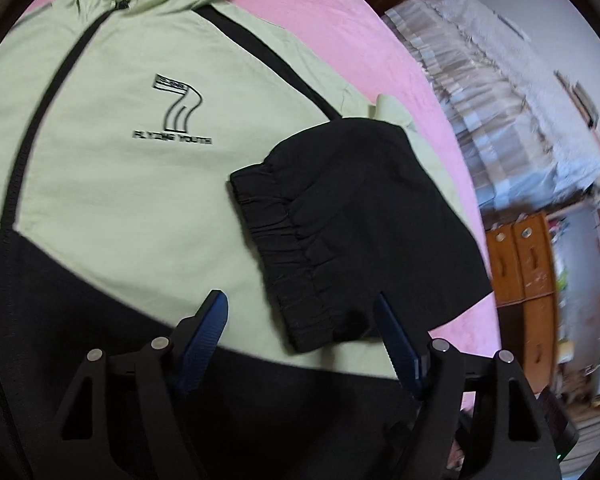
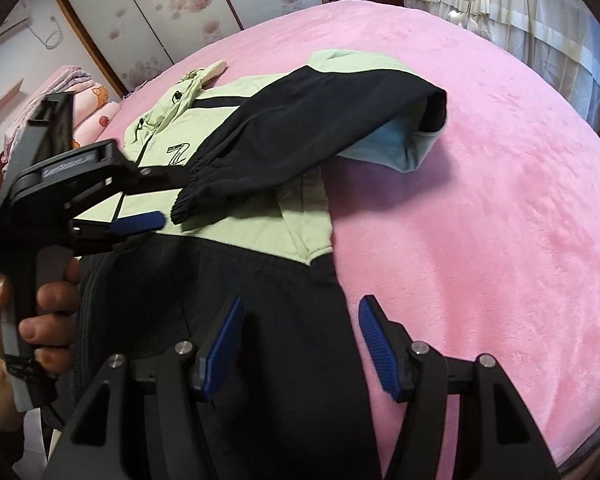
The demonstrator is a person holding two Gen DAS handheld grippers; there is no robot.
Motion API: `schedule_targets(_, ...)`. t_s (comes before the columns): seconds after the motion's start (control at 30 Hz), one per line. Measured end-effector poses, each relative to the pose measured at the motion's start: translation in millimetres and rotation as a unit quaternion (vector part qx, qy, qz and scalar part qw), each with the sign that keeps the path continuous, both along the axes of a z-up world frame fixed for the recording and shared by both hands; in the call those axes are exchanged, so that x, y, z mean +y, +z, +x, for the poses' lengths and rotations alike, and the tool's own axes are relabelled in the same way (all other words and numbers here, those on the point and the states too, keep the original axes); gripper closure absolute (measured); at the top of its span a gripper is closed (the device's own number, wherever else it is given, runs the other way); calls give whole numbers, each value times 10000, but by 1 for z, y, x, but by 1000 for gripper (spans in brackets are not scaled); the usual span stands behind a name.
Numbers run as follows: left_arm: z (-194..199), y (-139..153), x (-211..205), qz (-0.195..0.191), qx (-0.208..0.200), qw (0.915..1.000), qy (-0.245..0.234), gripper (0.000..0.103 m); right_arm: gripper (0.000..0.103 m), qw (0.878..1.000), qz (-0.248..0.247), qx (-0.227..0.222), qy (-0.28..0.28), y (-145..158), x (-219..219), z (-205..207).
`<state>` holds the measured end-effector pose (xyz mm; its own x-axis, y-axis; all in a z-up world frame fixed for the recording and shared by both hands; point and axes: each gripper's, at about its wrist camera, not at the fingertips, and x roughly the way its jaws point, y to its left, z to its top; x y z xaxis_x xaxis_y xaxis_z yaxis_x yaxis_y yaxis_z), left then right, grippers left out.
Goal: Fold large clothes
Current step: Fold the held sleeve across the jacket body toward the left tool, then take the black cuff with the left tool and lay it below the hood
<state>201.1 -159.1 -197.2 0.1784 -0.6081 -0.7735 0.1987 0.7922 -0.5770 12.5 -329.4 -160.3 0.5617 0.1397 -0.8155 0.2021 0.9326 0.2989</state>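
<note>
1. A pale green and black hooded jacket [image 1: 112,184] with a printed "7" logo lies flat on the pink plush bedspread [image 2: 480,240], zip side up, hood toward the far side of the bed.
2. One black sleeve with a gathered elastic cuff [image 1: 340,232] is folded back across the jacket's green chest panel, the cuff resting just beside the logo.
3. The left gripper [image 1: 300,320], black with blue ribbed pads, hangs just over the jacket at that cuff; its jaws are spread, the cuff's lower corner lies between them, and the pads do not press it.
4. The right gripper [image 2: 300,324] hovers over the jacket's black lower panel at its edge with the bedspread, jaws spread, nothing pinched.
5. In the right wrist view, a person's hand [image 2: 40,312] grips the left gripper's handle, beside the jacket.
</note>
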Motion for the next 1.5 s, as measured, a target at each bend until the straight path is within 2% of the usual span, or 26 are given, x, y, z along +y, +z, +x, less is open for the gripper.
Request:
schedule_targets(0.1, 8, -10, -12, -96, 92, 9999, -3, 30, 43, 10000, -37, -27, 39, 3, 4, 1)
schedule_targets(0.27, 16, -18, -36, 164, 29, 9997, -152, 30, 43, 10000, -86, -3, 34, 3, 6, 3)
schedule_targets(0.33, 17, -17, -48, 494, -84, 9985, -217, 71, 43, 10000, -96, 19, 3, 3, 6, 4)
schedule_targets(0.37, 19, -17, -55, 596, -43, 9977, -330, 85, 43, 9999, -115, 34, -6, 3, 6, 4)
schedule_targets(0.4, 20, -15, -60, 614, 32, 9973, -405, 88, 43, 9999, -155, 62, -21, 3, 6, 4)
schedule_targets(0.5, 20, 14, -69, 722, -281, 9960, -449, 94, 43, 9996, -236, 158, -42, 1, 7, 5)
schedule_targets(0.67, 32, 100, -61, 582, -1140, 9911, -375, 99, 43, 9994, -268, 197, -113, 1, 3, 12)
schedule_targets(0.7, 38, 124, -55, 570, -1406, 9880, -295, 99, 43, 9993, -284, 201, -121, 1, 3, 15)
schedule_targets(0.8, 50, 171, -36, 676, -1901, 9794, -111, 99, 43, 9990, -374, 158, -167, 4, -1, 26)
schedule_targets(0.97, 73, 208, 2, 1126, -2279, 9671, 118, 99, 43, 9984, -492, 28, -270, 10, -7, 52)
schedule_targets(1.1, 80, 210, 33, 1538, -2451, 9570, 194, 99, 43, 9980, -549, -12, -316, 13, -11, 77)
schedule_targets(1.27, 95, 187, 72, 1997, -2511, 9463, 389, 99, 43, 9977, -631, 48, -241, 12, -9, 94)
schedule_targets(1.4, 113, 151, 107, 2276, -2277, 9444, 669, 99, 43, 9976, -669, 139, -143, 7, -6, 97)
schedule_targets(1.5, 130, 115, 128, 2435, -1951, 9468, 792, 96, 43, 9973, -695, 224, -111, 3, -7, 99)
